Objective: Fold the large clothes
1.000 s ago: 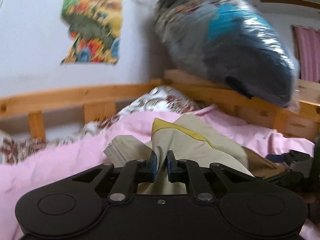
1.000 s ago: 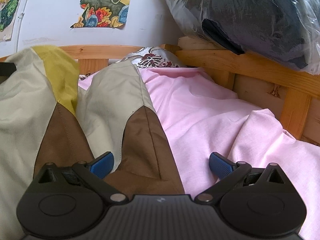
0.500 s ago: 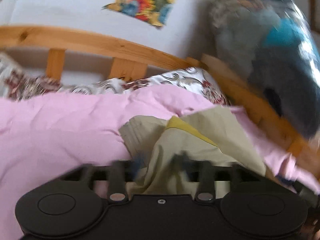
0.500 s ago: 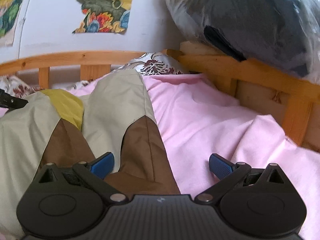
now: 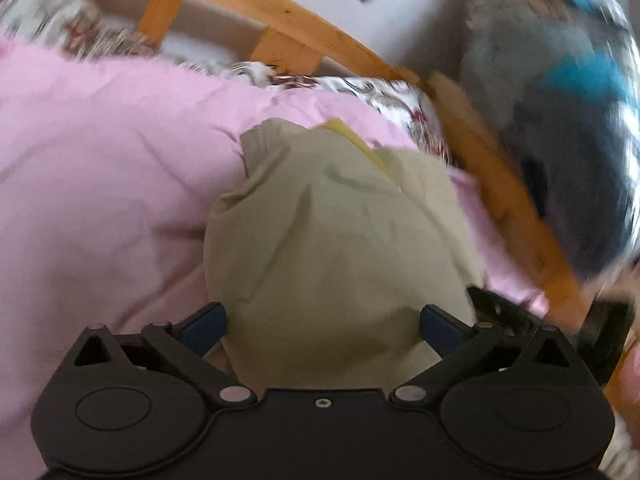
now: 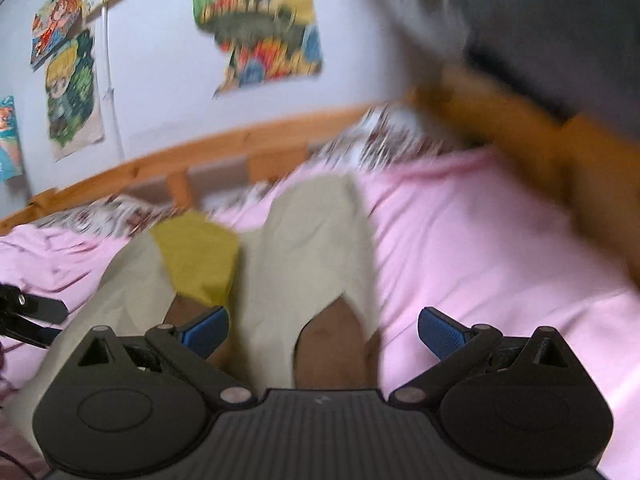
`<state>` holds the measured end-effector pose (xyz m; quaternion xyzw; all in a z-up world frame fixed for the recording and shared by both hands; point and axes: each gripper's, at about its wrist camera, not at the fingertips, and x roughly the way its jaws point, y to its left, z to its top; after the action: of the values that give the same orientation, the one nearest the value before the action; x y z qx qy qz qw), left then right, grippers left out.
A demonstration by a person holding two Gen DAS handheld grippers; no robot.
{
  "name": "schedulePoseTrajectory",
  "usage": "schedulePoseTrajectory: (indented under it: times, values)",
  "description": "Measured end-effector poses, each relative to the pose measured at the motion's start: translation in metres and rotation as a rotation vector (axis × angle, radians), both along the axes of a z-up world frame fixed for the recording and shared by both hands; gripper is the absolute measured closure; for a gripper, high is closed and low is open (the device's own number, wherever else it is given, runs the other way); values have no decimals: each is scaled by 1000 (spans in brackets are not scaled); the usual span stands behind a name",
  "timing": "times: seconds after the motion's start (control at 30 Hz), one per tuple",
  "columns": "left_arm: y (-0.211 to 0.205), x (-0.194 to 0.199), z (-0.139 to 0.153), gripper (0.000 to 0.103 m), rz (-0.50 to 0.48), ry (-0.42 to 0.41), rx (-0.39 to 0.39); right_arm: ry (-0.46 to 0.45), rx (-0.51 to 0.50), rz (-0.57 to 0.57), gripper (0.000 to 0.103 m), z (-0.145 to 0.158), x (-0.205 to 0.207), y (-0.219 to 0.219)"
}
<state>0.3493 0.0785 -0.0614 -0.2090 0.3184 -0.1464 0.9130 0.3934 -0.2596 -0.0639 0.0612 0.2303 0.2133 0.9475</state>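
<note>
Both views are pretty smeary, so the plastic-wrapped dark bundle (image 5: 560, 128) sitting up on the pale wooden bed rail (image 5: 492, 168) is hard to read, and the colourful posters (image 6: 260, 28) on the white wall are just blobs. The beige, brown and mustard-yellow garment (image 5: 332, 232) is lying bunched on the pink bedsheet (image 5: 100, 184), and its near end is disappearing under both tool bodies, so I can't see how far it runs. The left tongs (image 5: 322, 324) are sitting wide apart with the beige fabric bulging up between the blue pads (image 5: 202, 324), not pinching it as far as I can make out. The right tongs (image 6: 322, 330) are spread wide too, hovering low over a beige-and-brown sleeve-like part (image 6: 320, 280), pointing toward the headboard corner. A bit of the other tool is peeking in at the left edge of the right view.
</note>
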Motion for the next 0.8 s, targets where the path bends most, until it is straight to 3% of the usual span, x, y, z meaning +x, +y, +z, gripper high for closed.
schedulePoseTrajectory:
  times: [0.1,0.17,0.27,0.37,0.43,0.8]
  values:
    - [-8,-2,-2,1,-1,-17,49,81,-18,11,6,-12,11,3]
    - [-7,0,-6,1,1,-3,37,74,18,-12,11,-17,10,-1]
    - [4,6,-15,1,11,77,-63,73,68,-21,22,-20,4,-7]
    - [15,12,-28,1,23,176,-198,60,76,-10,25,-25,-2,-8]
    - [16,13,-34,1,32,206,-245,46,51,-7,25,-27,-8,-4]
    - [7,9,-23,1,54,195,-189,10,77,-28,23,-31,-18,-6]
